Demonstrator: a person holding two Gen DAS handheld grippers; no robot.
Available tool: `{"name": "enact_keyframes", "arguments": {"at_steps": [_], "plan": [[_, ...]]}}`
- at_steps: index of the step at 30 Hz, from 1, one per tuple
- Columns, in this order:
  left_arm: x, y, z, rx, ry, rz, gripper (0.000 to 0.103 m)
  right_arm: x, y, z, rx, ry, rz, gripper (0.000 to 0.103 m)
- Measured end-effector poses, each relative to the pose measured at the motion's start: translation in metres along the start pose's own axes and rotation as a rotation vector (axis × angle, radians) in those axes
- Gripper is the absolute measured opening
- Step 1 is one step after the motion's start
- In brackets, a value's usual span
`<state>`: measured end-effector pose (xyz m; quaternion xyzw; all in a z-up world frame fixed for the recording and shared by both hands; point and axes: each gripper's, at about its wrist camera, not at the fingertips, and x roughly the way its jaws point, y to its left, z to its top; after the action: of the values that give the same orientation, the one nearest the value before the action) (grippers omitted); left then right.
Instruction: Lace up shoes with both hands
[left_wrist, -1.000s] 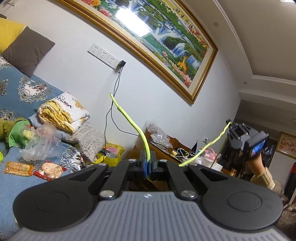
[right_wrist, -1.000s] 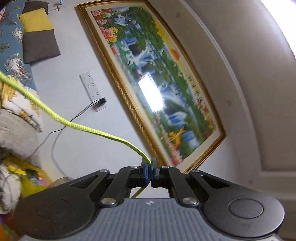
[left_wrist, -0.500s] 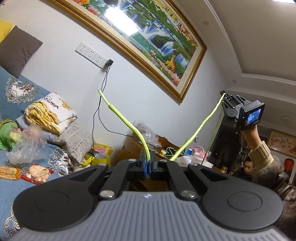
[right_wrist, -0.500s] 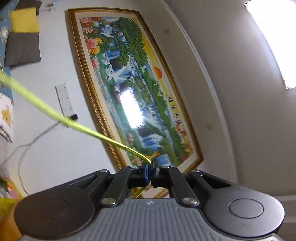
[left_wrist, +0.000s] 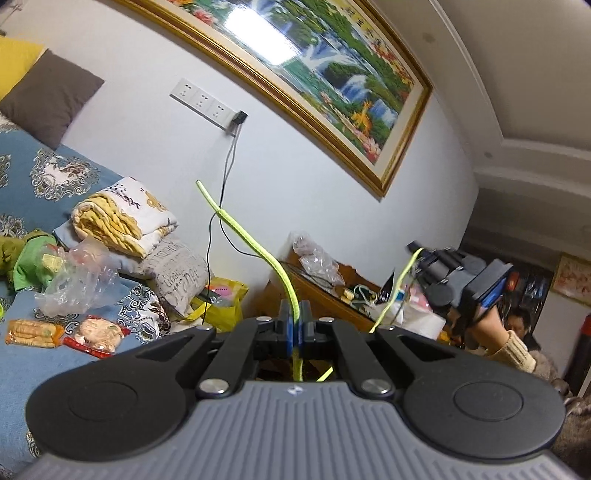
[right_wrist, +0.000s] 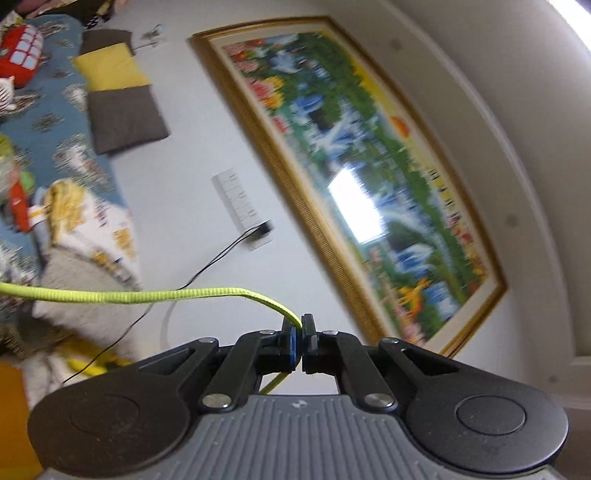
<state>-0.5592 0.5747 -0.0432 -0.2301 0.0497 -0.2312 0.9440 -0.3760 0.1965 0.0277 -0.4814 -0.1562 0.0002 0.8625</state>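
My left gripper (left_wrist: 295, 325) is shut on a neon yellow-green shoelace (left_wrist: 258, 251); its free end curves up and to the left toward the wall. My right gripper (right_wrist: 299, 332) is shut on the other lace end (right_wrist: 147, 295), which runs out level to the left edge of the right wrist view. In the left wrist view the right gripper (left_wrist: 424, 258) shows at the right, held up in a hand, with its lace (left_wrist: 395, 295) slanting down toward my left gripper. No shoe is in view.
A large framed landscape painting (left_wrist: 332, 66) hangs on the white wall above a socket strip (left_wrist: 203, 103). A blue patterned sofa (left_wrist: 37, 192) holds blankets, cushions and snack packets. A cluttered wooden desk (left_wrist: 332, 291) stands beyond. A person (left_wrist: 517, 325) sits at the right.
The right gripper has dropped from high up to a lower position and its lace has gone slacker. My right wrist view has swung toward the sofa. My left gripper has tilted slightly.
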Motion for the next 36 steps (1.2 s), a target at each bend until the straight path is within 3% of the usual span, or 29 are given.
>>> {"name": "enact_keyframes", "arguments": {"at_steps": [9, 19, 22, 26, 29, 31, 36], "plan": [[0.029, -0.020, -0.004, 0.033, 0.048, -0.093, 0.004, -0.037, 0.087, -0.068, -0.031, 0.141, 0.196, 0.002], [0.091, -0.078, -0.008, 0.096, 0.111, -0.369, 0.004, -0.064, 0.129, -0.115, 0.010, 0.278, 0.333, 0.002], [0.108, -0.091, -0.017, 0.091, 0.130, -0.430, 0.004, -0.067, 0.141, -0.127, 0.067, 0.341, 0.441, 0.012], [0.147, -0.095, -0.050, 0.062, 0.245, -0.372, 0.004, -0.074, 0.154, -0.142, 0.202, 0.453, 0.687, 0.034], [0.174, -0.090, -0.082, 0.038, 0.342, -0.314, 0.004, -0.079, 0.146, -0.149, 0.350, 0.513, 0.813, 0.050], [0.190, -0.087, -0.102, 0.018, 0.396, -0.290, 0.004, -0.084, 0.134, -0.152, 0.449, 0.531, 0.856, 0.057], [0.218, -0.087, -0.130, 0.004, 0.464, -0.270, 0.004, -0.096, 0.099, -0.152, 0.623, 0.525, 0.854, 0.056]]}}
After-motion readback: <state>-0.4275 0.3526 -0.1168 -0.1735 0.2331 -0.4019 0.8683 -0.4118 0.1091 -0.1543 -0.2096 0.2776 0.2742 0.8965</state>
